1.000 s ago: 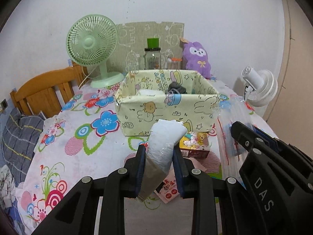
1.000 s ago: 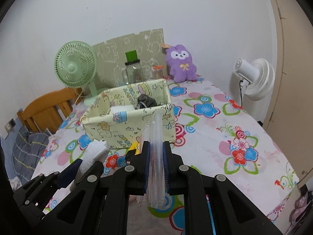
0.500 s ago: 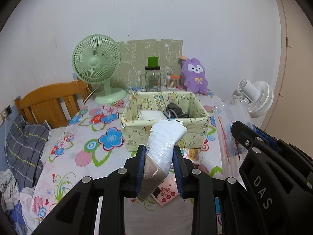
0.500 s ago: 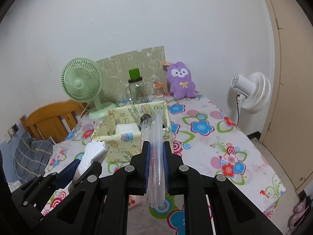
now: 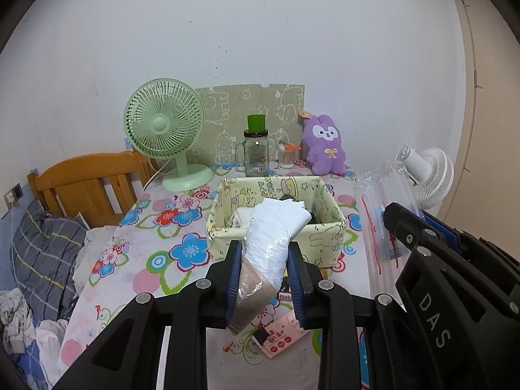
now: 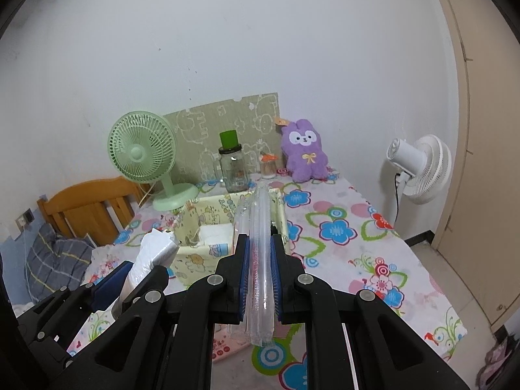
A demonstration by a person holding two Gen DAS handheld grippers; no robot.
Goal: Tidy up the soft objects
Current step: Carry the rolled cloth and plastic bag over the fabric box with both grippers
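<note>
Both tongs have risen above the desk (image 5: 156,227); left tongs (image 5: 265,269) clench the soft, light wrapped bundle (image 5: 271,243) mid-body, right tongs (image 6: 260,269) pinch the slippery clear bag (image 6: 258,260), basket (image 5: 224,227) at twelve o'clock.

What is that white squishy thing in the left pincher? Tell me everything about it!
The white bundle looks like soft white stuff wrapped in shiny clear plastic, with a tan cardboard-like lower end. The left gripper is shut on its middle, blue pads pressing both sides. It tilts up and to the right, held in the air in front of the yellow cartoon-print box, touching only the pads.
</note>
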